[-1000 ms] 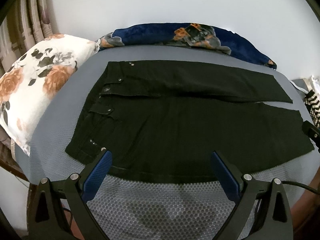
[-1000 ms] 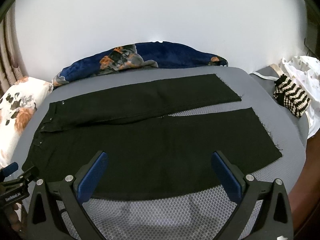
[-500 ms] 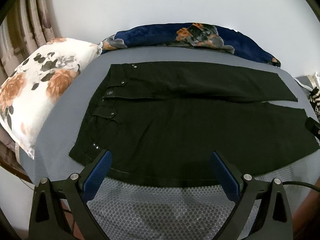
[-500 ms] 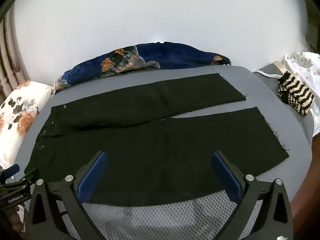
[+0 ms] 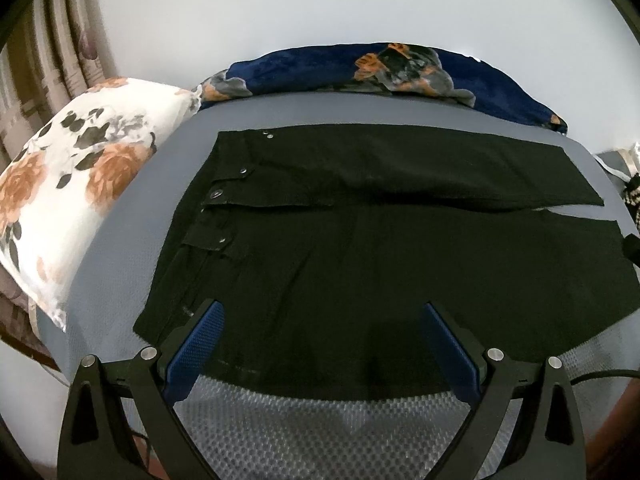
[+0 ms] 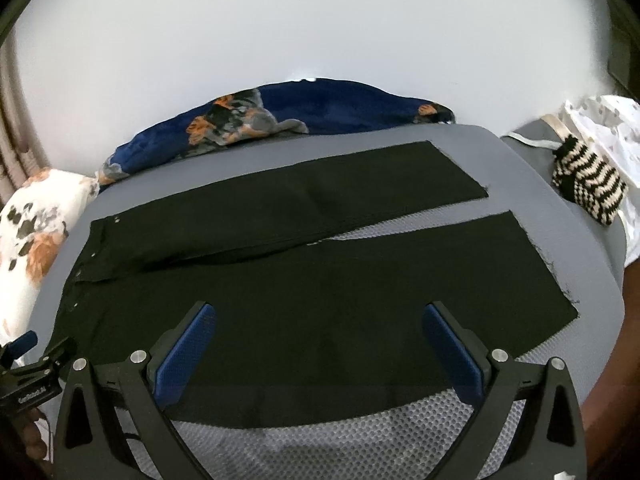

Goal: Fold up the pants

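Note:
Black pants [image 5: 380,240] lie flat across a grey bed [image 5: 320,108], waistband with metal studs to the left, both legs stretched to the right with a narrow gap between their ends. My left gripper [image 5: 322,312] is open above the near hem by the waist end, nothing between its blue pads. In the right wrist view the same pants [image 6: 320,280] fill the middle, and my right gripper [image 6: 320,314] is open over the near leg. The left gripper's body [image 6: 28,372] shows at that view's lower left edge.
A floral white pillow [image 5: 72,184] lies left of the waistband. A navy floral blanket [image 5: 380,68] runs along the wall behind. A striped knit item [image 6: 588,188] and white cloth [image 6: 608,128] sit at the bed's right end. Curtains [image 5: 44,52] hang at left.
Both grippers have moved forward and lower over the near edge of the pants, which now appear closer. The pants have not moved, and both grippers stay open.

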The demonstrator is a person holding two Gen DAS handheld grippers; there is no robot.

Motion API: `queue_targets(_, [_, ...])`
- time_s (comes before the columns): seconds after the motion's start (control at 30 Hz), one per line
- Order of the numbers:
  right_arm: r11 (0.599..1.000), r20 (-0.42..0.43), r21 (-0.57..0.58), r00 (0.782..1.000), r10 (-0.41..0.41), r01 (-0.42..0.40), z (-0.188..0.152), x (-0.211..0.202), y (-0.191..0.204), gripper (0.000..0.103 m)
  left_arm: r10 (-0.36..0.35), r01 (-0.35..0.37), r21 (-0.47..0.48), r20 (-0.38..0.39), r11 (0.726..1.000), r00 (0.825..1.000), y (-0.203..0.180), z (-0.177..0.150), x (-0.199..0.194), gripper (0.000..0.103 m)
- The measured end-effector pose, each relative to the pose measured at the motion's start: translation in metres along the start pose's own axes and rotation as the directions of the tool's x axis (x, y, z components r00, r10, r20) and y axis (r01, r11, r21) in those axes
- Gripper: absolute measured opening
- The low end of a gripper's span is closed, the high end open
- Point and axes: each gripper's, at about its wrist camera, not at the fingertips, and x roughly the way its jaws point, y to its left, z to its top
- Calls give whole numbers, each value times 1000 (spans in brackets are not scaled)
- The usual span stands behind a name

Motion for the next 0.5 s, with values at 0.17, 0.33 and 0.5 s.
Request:
queue_targets(0.17, [999, -15, 34, 999, -35, 35, 0, 3, -9, 103, -13, 13, 6, -2, 1000, 1000, 1, 6, 7, 98])
queue_targets(0.33, [997, -16, 33, 998, -64, 64, 1, 3, -12, 103, -16, 17, 6, -7, 1000, 1000, 1, 5, 11, 98])
queue_targets(0.5, [996, -6, 21, 996, -87, 87, 2, 3, -10, 103, -11, 11, 5, -5, 1000, 1000, 1, 4, 12, 98])
